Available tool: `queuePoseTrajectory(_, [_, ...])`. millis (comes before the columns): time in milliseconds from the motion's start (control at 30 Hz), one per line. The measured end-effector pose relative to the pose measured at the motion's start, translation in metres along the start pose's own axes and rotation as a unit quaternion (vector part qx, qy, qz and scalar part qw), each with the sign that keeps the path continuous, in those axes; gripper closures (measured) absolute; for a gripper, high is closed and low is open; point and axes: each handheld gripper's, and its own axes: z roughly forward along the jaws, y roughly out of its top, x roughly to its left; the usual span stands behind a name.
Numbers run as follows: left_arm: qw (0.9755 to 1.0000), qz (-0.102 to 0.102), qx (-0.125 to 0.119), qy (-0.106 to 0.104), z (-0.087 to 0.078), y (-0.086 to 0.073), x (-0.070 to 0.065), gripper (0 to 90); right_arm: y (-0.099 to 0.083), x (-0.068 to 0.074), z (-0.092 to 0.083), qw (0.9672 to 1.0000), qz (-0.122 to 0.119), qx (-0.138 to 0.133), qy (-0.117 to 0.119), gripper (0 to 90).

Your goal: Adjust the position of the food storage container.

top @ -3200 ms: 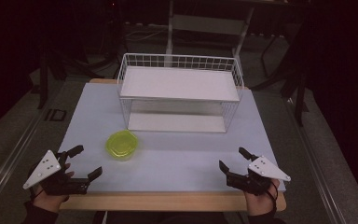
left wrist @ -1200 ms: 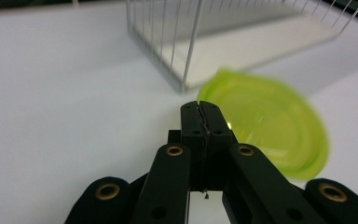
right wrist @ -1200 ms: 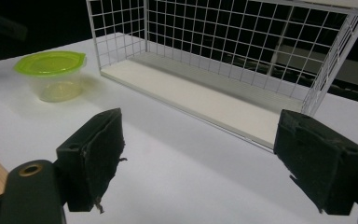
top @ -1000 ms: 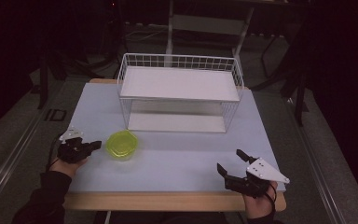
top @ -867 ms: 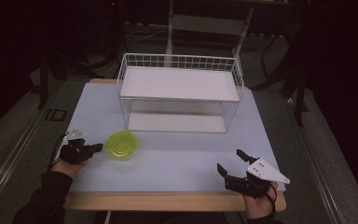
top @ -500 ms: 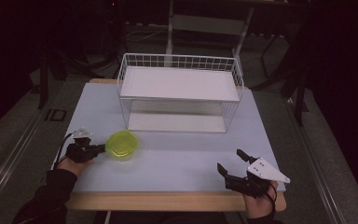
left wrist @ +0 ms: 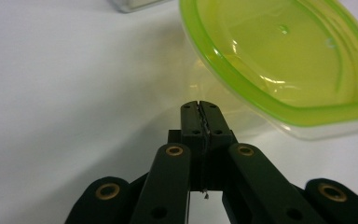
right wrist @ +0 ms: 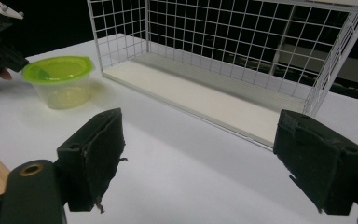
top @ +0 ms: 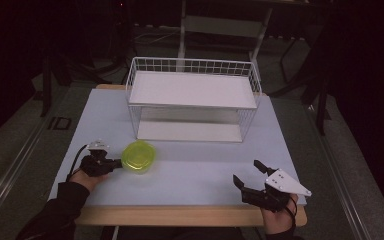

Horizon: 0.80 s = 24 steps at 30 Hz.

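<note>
Sitting just right of left claw (closed) | container, seemingly touching

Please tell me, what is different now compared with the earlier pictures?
The left claw moved forward and inward from the table's front-left corner to the tub, and its jaws shut beside it, gripping nothing. The right claw, the tub and the rack stayed put.
</note>
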Motion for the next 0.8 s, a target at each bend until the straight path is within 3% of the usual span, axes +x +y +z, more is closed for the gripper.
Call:
queuePoseTrajectory(67, [0.9999,0.009,0.001,-0.005,0.001,0.001,-0.003,90.0,0.000,0.000,0.000,1.0000,-0.001,0.000,0.000,15.9])
queuePoseTrajectory(100, [0.9998,0.006,0.001,-0.018,0.004,0.003,-0.009,90.0,0.000,0.000,0.000,1.0000,-0.001,0.000,0.000,15.9])
queuePoseTrajectory(233, [0.9996,0.015,0.004,-0.022,0.007,0.005,-0.015,90.0,0.000,0.001,-0.001,1.0000,-0.002,-0.001,0.000,15.9])
queuePoseTrajectory(400, [1.0000,0.001,0.004,-0.003,0.005,0.004,-0.010,90.0,0.000,0.001,-0.001,1.0000,-0.004,-0.001,-0.001,15.9])
queuePoseTrajectory(567, [0.9997,-0.013,-0.016,0.013,0.000,0.006,-0.002,90.0,0.000,0.001,-0.001,1.0000,-0.004,0.001,0.000,15.9])
queuePoseTrajectory(800, [0.9998,-0.013,-0.010,0.007,0.012,0.014,-0.005,90.0,0.000,0.001,0.000,1.0000,-0.003,0.003,-0.001,15.9])
